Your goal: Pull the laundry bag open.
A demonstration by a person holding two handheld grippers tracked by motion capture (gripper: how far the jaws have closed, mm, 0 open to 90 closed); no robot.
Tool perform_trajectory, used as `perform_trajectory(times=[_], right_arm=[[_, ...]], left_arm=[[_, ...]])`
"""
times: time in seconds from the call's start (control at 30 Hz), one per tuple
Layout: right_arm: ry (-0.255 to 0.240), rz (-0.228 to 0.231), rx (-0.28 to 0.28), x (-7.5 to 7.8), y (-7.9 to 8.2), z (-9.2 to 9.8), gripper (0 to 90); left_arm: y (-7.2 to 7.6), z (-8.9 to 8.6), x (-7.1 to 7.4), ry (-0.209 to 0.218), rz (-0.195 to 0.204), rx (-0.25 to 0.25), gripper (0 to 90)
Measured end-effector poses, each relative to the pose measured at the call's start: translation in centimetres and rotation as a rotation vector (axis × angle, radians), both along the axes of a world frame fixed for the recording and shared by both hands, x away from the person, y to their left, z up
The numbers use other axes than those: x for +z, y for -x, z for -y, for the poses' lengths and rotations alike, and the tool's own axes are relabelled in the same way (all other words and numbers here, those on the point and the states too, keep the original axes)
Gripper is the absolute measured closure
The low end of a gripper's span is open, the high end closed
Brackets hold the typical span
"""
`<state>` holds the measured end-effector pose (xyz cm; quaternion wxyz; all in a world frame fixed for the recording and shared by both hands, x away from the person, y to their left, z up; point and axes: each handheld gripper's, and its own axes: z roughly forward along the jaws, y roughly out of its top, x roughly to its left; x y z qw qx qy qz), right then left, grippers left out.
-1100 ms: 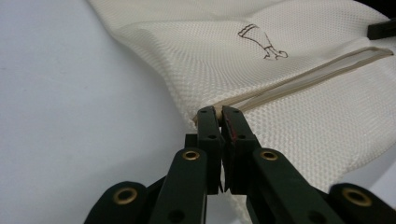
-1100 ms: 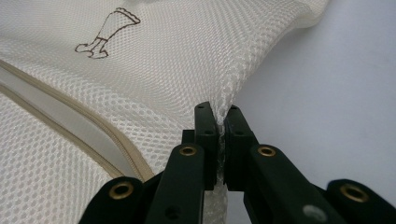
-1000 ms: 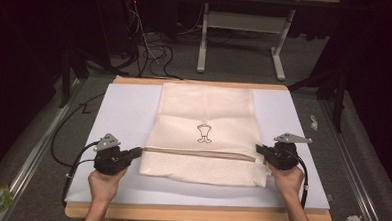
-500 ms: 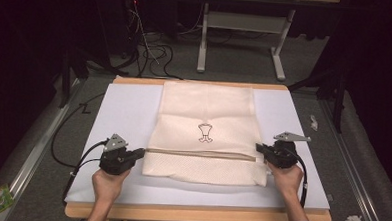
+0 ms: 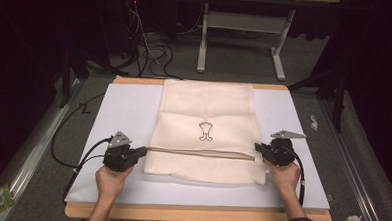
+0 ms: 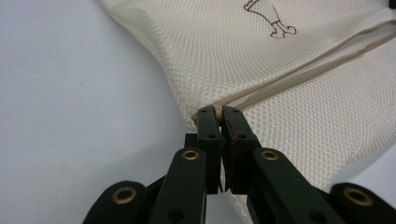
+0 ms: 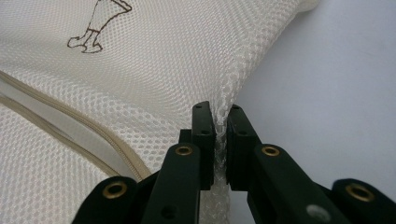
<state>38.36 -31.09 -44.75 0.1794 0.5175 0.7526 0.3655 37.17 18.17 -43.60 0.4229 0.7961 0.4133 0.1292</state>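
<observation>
Mesh bag (image 5: 205, 131) edges sit pinched in both tools. The left tool (image 6: 219, 114) has its jaws all but together on the bag's left edge, right where the zipper (image 6: 299, 74) line ends; a small bit of tan trim shows between the tips. The right tool (image 7: 220, 116) has had its jaws just easing apart, yet a ridge of the netting is caught between them and drawn up into a fold at the bag's right edge.

Seen from the high view, the left tool (image 5: 132, 155) is held by the left hand (image 5: 112, 179) at the near left side of the bag, and the right tool (image 5: 263, 151) by the right hand (image 5: 284, 175) at the near right side, the two roughly level with each other at either end of the zipper.

Outward from them, the cream bag lies flat in the middle of the white sheet (image 5: 114, 112) that covers the counter (image 5: 199, 214), its far end reaching the counter's far edge. A small brown drawing (image 5: 205, 131) marks the bag's centre, just beyond the zipper. Black cables (image 5: 69, 150) trail from the left tool over the counter's left side.
</observation>
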Motion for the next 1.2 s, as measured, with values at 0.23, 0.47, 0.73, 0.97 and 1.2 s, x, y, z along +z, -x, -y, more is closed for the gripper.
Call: perform_trajectory(times=[0.23, 0.47, 0.73, 0.97, 1.2], right_arm=[[0.02, -0.009, -0.002, -0.4, -0.4, -0.2, 84.1], [0.031, -0.019, -0.001, -0.5, -0.5, -0.3, 81.4], [0.044, -0.023, -0.007, -0.5, -0.5, -0.2, 71.6], [0.033, -0.005, -0.035, -0.3, -0.3, 0.4, 60.4], [0.013, 0.036, -0.043, 0.6, 0.4, 0.9, 56.9]], left_arm=[[-0.2, 0.2, -0.3, -0.013, -0.003, 0.006, 86.8], [-0.4, 0.4, -0.8, -0.03, -0.016, 0.007, 86.5], [-0.4, 0.5, -1.1, -0.042, -0.025, 0.004, 86.3], [-0.4, 0.6, -1.2, -0.051, -0.015, 0.004, 82.7], [-0.2, 0.1, -0.7, -0.037, 0.005, 0.021, 70.8]])
